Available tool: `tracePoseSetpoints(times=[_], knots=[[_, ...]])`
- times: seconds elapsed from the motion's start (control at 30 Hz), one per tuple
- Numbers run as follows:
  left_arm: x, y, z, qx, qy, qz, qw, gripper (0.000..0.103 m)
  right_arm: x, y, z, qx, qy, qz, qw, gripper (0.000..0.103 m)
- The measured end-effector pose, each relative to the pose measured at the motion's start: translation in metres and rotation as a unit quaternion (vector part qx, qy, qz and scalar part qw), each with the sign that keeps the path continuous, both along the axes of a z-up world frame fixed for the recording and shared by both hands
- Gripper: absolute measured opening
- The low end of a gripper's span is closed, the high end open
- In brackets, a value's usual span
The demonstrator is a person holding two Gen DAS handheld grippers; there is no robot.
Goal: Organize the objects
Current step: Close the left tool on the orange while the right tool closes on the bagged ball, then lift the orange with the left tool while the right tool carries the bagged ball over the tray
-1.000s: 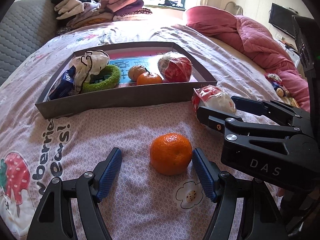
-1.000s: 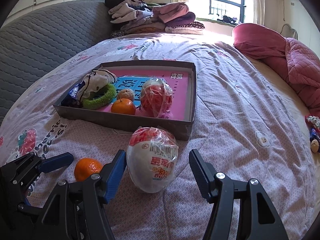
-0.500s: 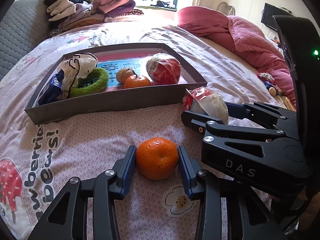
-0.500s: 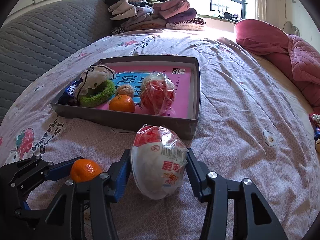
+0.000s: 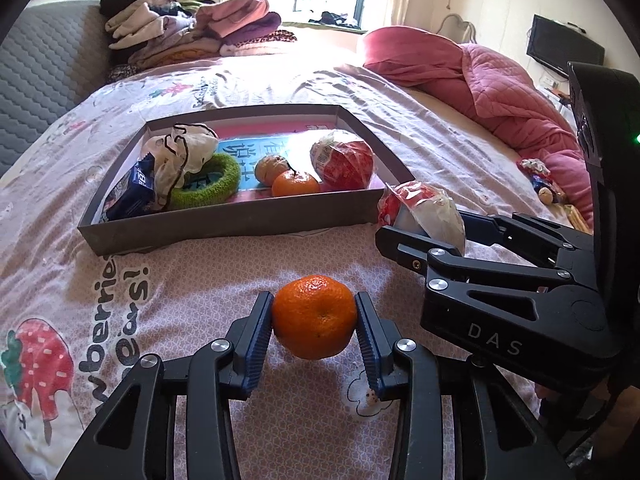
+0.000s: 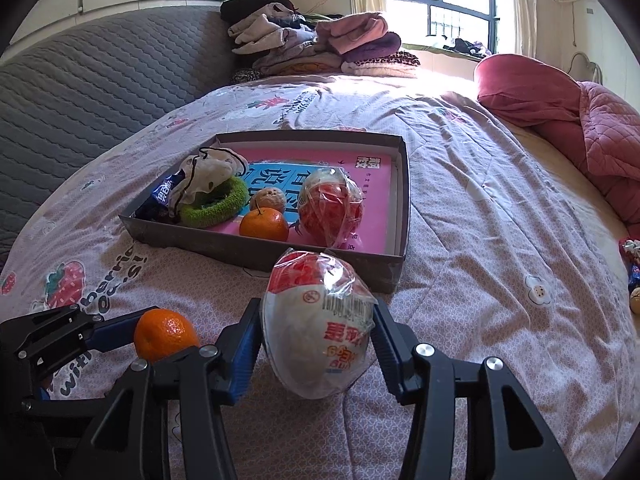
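Both wrist views low over bed [image 5: 360, 92], facing window; share tray [image 5: 224, 224], left view leftward.

**Bed surface and the items resting on it**

The bed [image 6: 460, 184] carries a lilac quilt printed with strawberries and lettering. A shallow grey cardboard tray [image 6: 256, 250] lies near its middle. A stack of folded clothes [image 6: 320, 46] sits at the far edge beneath the window. A pink quilted duvet [image 5: 500, 92] is bunched along the right side, with small wrapped items [image 5: 538, 178] just beside it near the right edge.
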State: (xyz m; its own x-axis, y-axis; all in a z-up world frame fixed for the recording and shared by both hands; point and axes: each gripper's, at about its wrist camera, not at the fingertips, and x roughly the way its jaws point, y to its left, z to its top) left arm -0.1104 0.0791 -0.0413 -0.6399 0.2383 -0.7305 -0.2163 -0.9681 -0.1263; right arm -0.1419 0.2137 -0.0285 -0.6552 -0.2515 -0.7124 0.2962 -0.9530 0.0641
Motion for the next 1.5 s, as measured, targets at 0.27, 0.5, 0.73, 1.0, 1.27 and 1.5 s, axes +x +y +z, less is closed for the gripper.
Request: tracePoseSetpoints(times=[0.27, 0.5, 0.73, 1.0, 1.27, 1.5], knots=[[0.006, -0.009, 0.015, -0.010, 0.020, 0.014, 0.9997, 0.041, 0.006, 0.002, 0.014, -0.014, 0.023, -0.006, 1.000, 0.052], [0.010, -0.020, 0.031, -0.013, 0.030, 0.026, 0.9991, 0.041, 0.014, -0.002, 0.028, -0.019, 0.039, -0.003, 0.999, 0.052], [0.013, -0.029, 0.047, -0.012, 0.044, 0.034, 0.9984, 0.042, 0.023, -0.008, 0.045, -0.020, 0.058, 0.003, 0.998, 0.052], [0.008, -0.043, 0.063, -0.015, 0.058, 0.042, 0.9973, 0.042, 0.022, -0.019, 0.063, -0.013, 0.077, 0.015, 0.997, 0.052], [-0.007, -0.059, 0.077, -0.021, 0.071, 0.057, 0.9956, 0.042, 0.012, -0.026, 0.080, -0.005, 0.098, 0.021, 0.995, 0.052], [-0.022, -0.074, 0.083, -0.029, 0.079, 0.069, 0.9941, 0.042, -0.004, -0.038, 0.088, 0.002, 0.107, 0.031, 0.994, 0.052]])
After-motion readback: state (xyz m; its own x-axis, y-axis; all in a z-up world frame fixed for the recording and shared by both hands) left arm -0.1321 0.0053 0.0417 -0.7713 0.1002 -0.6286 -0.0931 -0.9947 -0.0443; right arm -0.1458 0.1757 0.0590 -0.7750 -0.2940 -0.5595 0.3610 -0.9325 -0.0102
